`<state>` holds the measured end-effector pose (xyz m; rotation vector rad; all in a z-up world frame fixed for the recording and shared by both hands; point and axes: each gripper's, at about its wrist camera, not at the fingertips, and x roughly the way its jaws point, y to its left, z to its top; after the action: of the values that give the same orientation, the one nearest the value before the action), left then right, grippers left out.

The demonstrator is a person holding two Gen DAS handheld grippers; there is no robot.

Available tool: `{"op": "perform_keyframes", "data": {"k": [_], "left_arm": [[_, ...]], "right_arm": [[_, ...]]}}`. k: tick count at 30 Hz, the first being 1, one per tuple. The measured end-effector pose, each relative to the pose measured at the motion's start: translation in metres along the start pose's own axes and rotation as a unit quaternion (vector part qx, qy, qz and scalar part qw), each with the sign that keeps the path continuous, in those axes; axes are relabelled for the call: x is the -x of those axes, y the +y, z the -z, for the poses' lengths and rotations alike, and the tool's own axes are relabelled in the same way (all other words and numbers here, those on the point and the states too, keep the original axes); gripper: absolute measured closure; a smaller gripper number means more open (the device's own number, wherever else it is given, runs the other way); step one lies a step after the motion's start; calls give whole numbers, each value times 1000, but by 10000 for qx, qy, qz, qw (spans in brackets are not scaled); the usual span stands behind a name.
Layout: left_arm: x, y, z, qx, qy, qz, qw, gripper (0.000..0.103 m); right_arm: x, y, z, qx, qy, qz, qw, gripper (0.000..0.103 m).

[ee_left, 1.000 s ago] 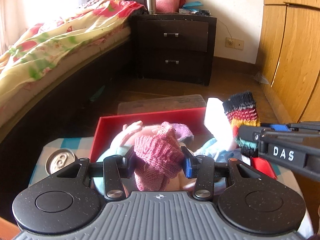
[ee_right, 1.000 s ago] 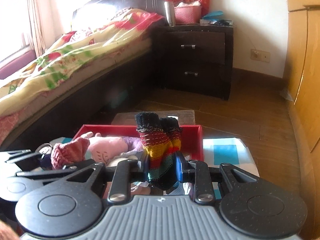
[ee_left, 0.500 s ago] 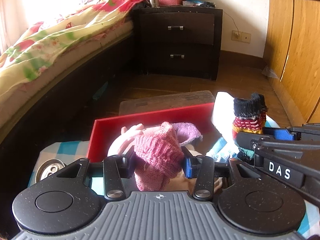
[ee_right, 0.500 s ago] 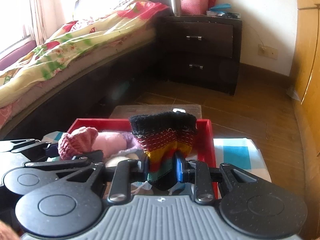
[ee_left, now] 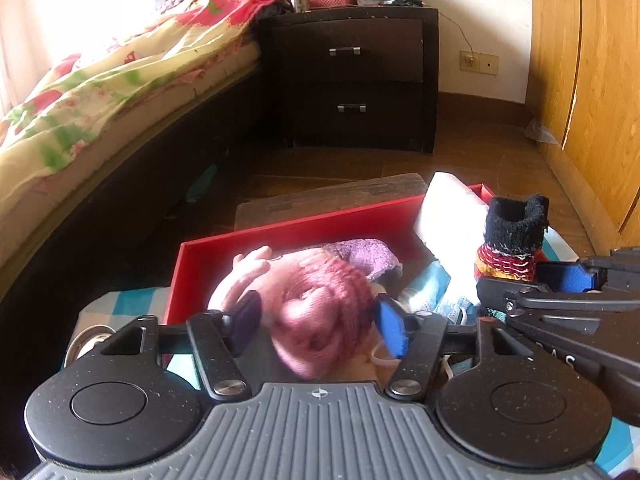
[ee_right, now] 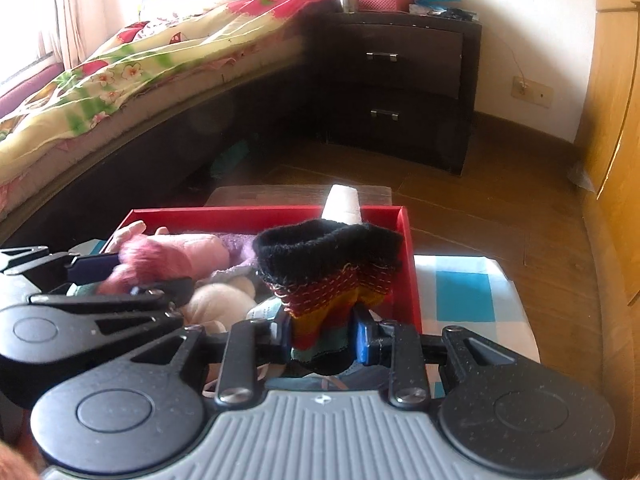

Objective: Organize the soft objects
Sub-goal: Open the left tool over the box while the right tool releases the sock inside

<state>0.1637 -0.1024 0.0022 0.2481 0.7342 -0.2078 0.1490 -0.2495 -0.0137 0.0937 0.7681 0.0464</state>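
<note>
A red box (ee_left: 280, 232) (ee_right: 408, 264) holds soft things: a pink plush toy (ee_right: 200, 250), a purple knit piece (ee_left: 360, 250) and a cream ball (ee_right: 220, 300). My left gripper (ee_left: 316, 322) hangs over the box with its jaws spread; the pink knit sock (ee_left: 320, 320) sits blurred between them, apart from both pads. My right gripper (ee_right: 322, 338) is shut on a striped sock with a black cuff (ee_right: 332, 264) (ee_left: 512, 236), held over the box's right end.
The box stands on a blue-and-white checked cloth (ee_right: 464, 292). A metal can (ee_left: 86, 344) sits left of the box. A bed (ee_left: 100, 80) is at left, a dark nightstand (ee_left: 352, 76) behind, a wooden wardrobe (ee_left: 592, 80) at right.
My left gripper has opened and let go of the pink knit sock, which drops toward the box. Both grippers have moved forward over the box; the right still holds the striped sock.
</note>
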Motion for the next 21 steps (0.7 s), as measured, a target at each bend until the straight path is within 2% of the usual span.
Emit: {"op": "perform_keyframes", "data": {"k": [2, 4, 10, 16, 21], "left_arm": [[2, 0, -1, -43, -49, -134, 9999, 28], [4, 2, -2, -25, -95, -176, 9998, 24], [11, 9, -7, 137, -146, -129, 9997, 24], [24, 12, -8, 209, -206, -91, 9995, 18], [38, 14, -6, 188, -228, -23, 9996, 17]], "right_arm": [[1, 0, -1, -5, 4, 72, 10000, 89], [3, -3, -3, -54, -20, 112, 9999, 87], [13, -7, -6, -107, -198, 205, 9995, 69], [28, -8, -8, -160, -351, 225, 9990, 68], [42, -8, -7, -219, -429, 190, 9987, 68]]}}
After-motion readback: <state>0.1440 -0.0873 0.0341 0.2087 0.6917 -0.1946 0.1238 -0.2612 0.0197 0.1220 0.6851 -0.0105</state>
